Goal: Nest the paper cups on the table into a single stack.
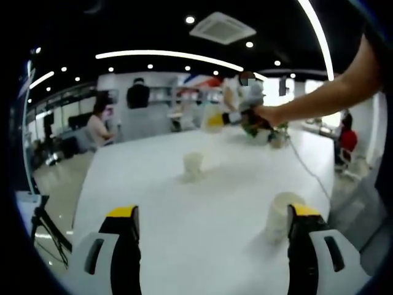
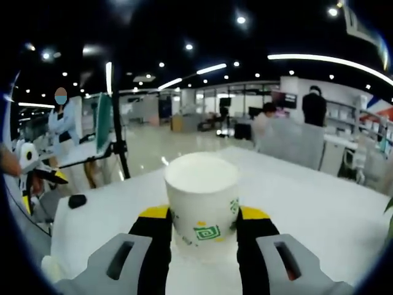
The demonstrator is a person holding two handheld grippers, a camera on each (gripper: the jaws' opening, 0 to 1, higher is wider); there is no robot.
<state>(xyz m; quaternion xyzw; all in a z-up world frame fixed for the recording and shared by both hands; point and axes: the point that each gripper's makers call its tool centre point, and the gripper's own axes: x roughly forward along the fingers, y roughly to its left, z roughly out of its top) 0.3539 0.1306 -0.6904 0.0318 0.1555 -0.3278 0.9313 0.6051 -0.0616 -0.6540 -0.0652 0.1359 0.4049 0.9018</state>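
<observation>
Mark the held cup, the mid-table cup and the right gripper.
held cup (image 2: 202, 206): right gripper view, side wall
mid-table cup (image 1: 193, 165): left gripper view, side wall
right gripper (image 2: 202, 236): right gripper view, between the jaws

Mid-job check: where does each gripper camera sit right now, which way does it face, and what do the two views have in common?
Left gripper view: rides on the left gripper, facing along the table; open jaws, a cup by one jaw, another cup beyond, the person's arm holding the right gripper.
Right gripper view: rides on the right gripper, jaws closed on an upside-down cup.
Shared: the table.
</observation>
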